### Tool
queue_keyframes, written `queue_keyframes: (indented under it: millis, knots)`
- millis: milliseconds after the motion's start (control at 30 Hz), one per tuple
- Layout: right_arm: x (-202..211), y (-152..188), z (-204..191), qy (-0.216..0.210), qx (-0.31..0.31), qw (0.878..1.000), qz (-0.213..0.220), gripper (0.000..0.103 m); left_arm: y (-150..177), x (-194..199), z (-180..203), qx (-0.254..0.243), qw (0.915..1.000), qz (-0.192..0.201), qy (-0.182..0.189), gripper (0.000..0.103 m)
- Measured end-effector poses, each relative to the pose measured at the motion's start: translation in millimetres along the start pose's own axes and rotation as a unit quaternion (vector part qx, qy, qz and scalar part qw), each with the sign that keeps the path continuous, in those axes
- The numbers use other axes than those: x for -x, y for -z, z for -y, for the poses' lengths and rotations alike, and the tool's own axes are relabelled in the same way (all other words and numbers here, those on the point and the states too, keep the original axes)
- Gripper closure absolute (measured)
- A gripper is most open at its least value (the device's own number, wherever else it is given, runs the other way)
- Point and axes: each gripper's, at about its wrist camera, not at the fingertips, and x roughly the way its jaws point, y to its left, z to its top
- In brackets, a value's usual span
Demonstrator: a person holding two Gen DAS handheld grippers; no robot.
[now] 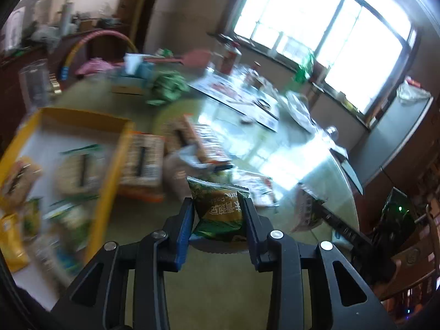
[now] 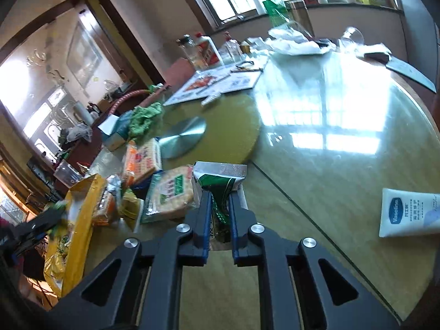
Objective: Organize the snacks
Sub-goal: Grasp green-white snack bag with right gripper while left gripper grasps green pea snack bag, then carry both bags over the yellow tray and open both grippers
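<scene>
Your left gripper (image 1: 217,209) is clamped on a small green-and-gold foil snack packet (image 1: 220,209), held above the glass-topped table (image 1: 302,165) just right of the yellow cardboard box (image 1: 110,181). Your right gripper (image 2: 220,206) pinches a green-and-white foil snack packet (image 2: 218,181) beside the round cracker pack (image 2: 170,192).

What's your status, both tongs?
Left tongs shut on green packet. Right tongs shut on silver-green pack. Yellow box at left, part filled. Loose snacks remain.

We see a green-and-gold snack packet (image 1: 220,209) upright, pinched at both sides. A silver-and-green snack packet (image 2: 220,181) stands edge-on, likewise pinched. A round cracker pack (image 2: 170,192) lies flat beside it. The yellow box (image 1: 115,165) holds several blurred snack packs (image 1: 79,170).
</scene>
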Motion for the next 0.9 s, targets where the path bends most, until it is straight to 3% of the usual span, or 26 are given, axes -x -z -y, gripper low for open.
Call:
queue_keyframes:
  millis: [67, 100, 200, 300, 400, 600, 900]
  knots:
    - [4.6, 0.7, -2.9, -0.010, 0.003, 1.000, 0.009, 0.092, 6.4, 15.7, -17.6, 0.011, 0.9998, 0.009, -0.010, 0.069]
    - [5.8, 1.1, -5.1, -0.013, 0.007, 1.000, 0.012, 0.101, 9.9, 23.9, -27.4, 0.019, 0.9996, 0.015, -0.014, 0.069]
    - [13.7, 2.4, -14.2, -0.023, 0.015, 0.999, 0.016, 0.101, 16.6, 43.2, -53.7, 0.041, 0.9985, 0.029, -0.020, 0.069]
    - [21.7, 3.8, -26.2, 0.003, 0.036, 0.999, 0.029, 0.101, 20.5, 55.9, -76.9, 0.060, 0.9969, 0.040, -0.032, 0.069]
    - [23.3, 4.4, -26.4, 0.001, 0.024, 1.000, 0.017, 0.101, 24.9, 61.5, -91.2, 0.072, 0.9960, 0.044, -0.028, 0.069]
    - [41.7, 7.6, -48.6, -0.029, 0.035, 0.999, 0.012, 0.101, 25.6, 69.6, -113.1, 0.089, 0.9942, 0.056, -0.021, 0.069]
    - [38.3, -1.3, -171.1, -0.127, 0.124, 0.984, -0.016, 0.101, -18.9, 77.1, -176.2, 0.107, 0.9900, 0.077, -0.049, 0.069]
